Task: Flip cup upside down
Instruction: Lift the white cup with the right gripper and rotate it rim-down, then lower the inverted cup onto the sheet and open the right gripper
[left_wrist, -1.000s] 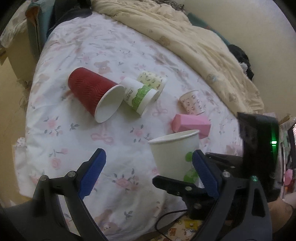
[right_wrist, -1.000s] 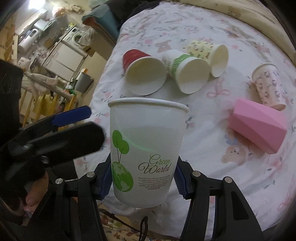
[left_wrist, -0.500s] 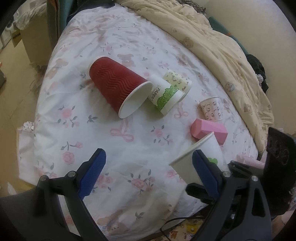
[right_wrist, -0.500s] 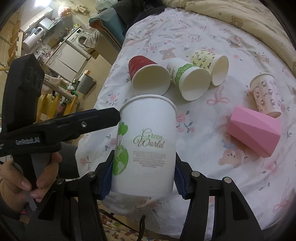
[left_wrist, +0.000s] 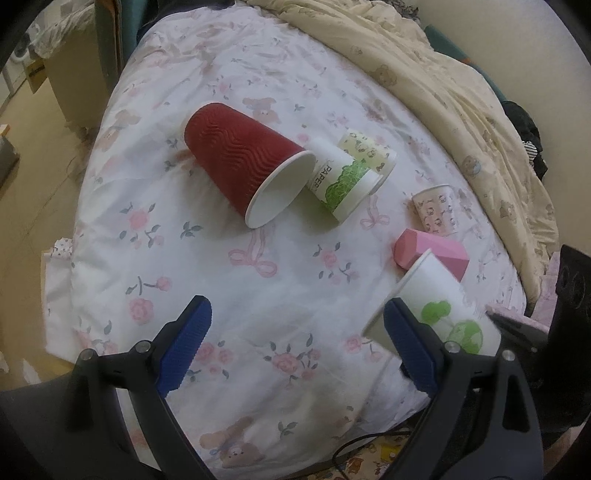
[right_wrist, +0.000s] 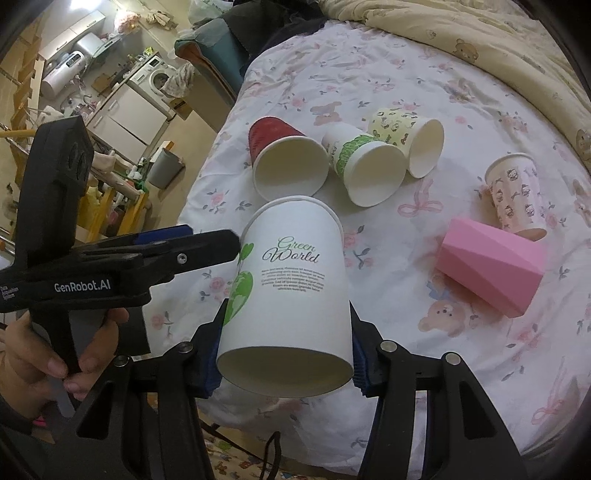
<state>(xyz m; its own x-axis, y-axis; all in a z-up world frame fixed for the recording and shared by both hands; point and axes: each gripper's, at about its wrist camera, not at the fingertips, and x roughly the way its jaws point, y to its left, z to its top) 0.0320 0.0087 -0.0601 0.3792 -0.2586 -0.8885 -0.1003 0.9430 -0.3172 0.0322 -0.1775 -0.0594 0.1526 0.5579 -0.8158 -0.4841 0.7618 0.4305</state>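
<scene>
My right gripper (right_wrist: 284, 354) is shut on a white "Green World" paper cup (right_wrist: 291, 280). The cup is tipped over, its open mouth toward the camera and its base pointing away over the bed. The same cup (left_wrist: 436, 306) shows at the lower right of the left wrist view, tilted, held above the bed's near edge. My left gripper (left_wrist: 295, 343) is open and empty over the floral sheet; it also shows at the left of the right wrist view (right_wrist: 192, 240), beside the cup.
On the bed sheet (left_wrist: 280, 266) lie a red ribbed cup (left_wrist: 240, 155), a green-print paper cup (left_wrist: 343, 181), a yellow patterned cup (right_wrist: 410, 136), a small Hello Kitty cup (left_wrist: 436, 214) and a pink faceted cup (left_wrist: 428, 251). A beige duvet (left_wrist: 461, 92) lies at the far right.
My right gripper has turned the white cup from upright to tipped over, mouth now toward its camera. The left gripper has shifted, staying open.
</scene>
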